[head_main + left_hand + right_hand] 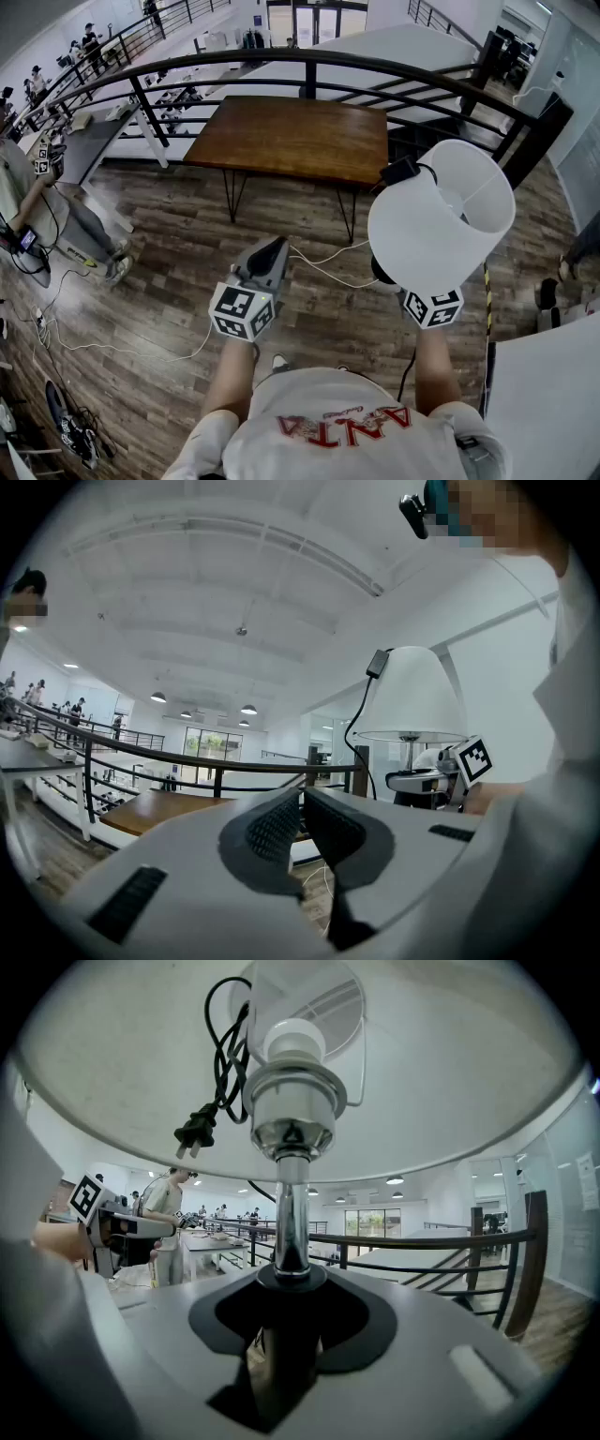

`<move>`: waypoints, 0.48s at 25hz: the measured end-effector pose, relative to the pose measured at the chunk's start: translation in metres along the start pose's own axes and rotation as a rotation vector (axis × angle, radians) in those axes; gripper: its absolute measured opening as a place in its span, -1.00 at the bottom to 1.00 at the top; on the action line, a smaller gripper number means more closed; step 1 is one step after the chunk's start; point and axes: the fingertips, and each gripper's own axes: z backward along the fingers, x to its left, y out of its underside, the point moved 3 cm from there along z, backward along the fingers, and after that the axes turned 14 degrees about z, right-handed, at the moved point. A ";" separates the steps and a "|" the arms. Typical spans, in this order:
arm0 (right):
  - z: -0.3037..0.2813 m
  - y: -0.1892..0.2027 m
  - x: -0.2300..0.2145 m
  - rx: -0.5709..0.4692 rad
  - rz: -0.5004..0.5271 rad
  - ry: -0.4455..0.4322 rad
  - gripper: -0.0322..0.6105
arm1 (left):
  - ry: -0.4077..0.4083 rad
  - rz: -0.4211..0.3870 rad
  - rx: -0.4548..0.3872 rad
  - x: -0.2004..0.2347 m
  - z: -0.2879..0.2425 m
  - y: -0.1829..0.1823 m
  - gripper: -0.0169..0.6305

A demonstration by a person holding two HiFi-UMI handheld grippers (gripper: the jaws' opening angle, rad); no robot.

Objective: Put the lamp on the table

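A lamp with a white shade (441,220) is held up in the air, at the right of the head view. My right gripper (291,1288) is shut on its chrome stem (292,1213), just below the socket; its marker cube (433,307) shows under the shade. The lamp's black cord and plug (192,1135) hang inside the shade. The brown wooden table (291,136) stands ahead by the railing, its top bare. My left gripper (265,262) is held low at the left of the lamp, jaws together with nothing between them. The left gripper view shows the lamp (411,700) off to its right.
A black curved railing (309,64) runs behind the table. White and black cables (323,262) lie on the wood floor in front of the table. A white surface (548,403) stands at the right. A person (169,1208) stands at tables in the distance.
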 end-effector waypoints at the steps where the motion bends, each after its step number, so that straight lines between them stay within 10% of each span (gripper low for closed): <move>1: 0.000 0.001 0.000 0.000 0.000 0.000 -0.49 | 0.000 0.002 -0.001 0.000 0.000 0.000 -0.87; 12: -0.008 -0.002 0.009 0.002 0.022 0.004 -0.49 | 0.001 0.016 0.005 0.012 0.004 0.001 -0.87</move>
